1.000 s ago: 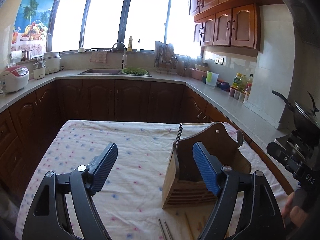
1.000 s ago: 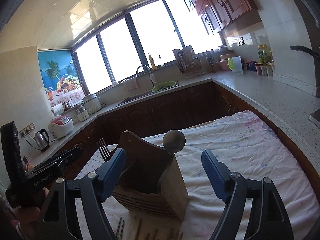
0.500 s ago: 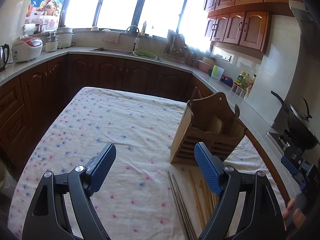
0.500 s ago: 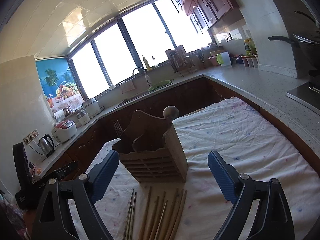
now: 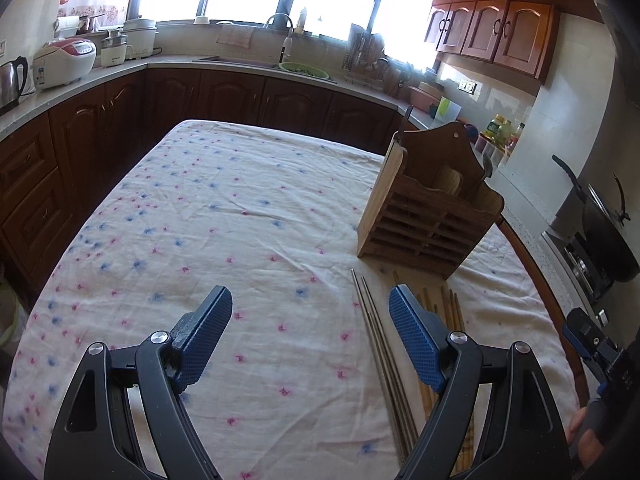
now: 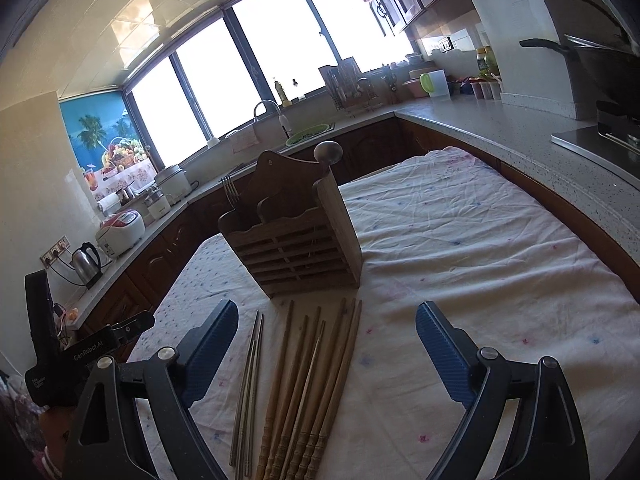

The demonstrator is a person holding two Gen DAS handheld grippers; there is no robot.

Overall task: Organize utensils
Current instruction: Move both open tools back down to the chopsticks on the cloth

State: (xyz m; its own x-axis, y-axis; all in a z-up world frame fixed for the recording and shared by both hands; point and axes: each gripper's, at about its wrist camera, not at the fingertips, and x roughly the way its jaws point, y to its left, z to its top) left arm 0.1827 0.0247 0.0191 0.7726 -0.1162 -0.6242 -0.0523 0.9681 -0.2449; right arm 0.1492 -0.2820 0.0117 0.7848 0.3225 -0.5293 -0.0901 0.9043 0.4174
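The right gripper (image 6: 326, 354), jaws spread and empty, hovered over wooden chopsticks (image 6: 310, 384) below it, best pinched together mid-length.

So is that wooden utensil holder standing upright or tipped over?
Upright. The wooden utensil holder stands on its base on the tablecloth, with a fork sticking up from it.

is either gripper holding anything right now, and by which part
Nothing is held. The left gripper and right gripper are both open and empty above the chopsticks on the tablecloth.
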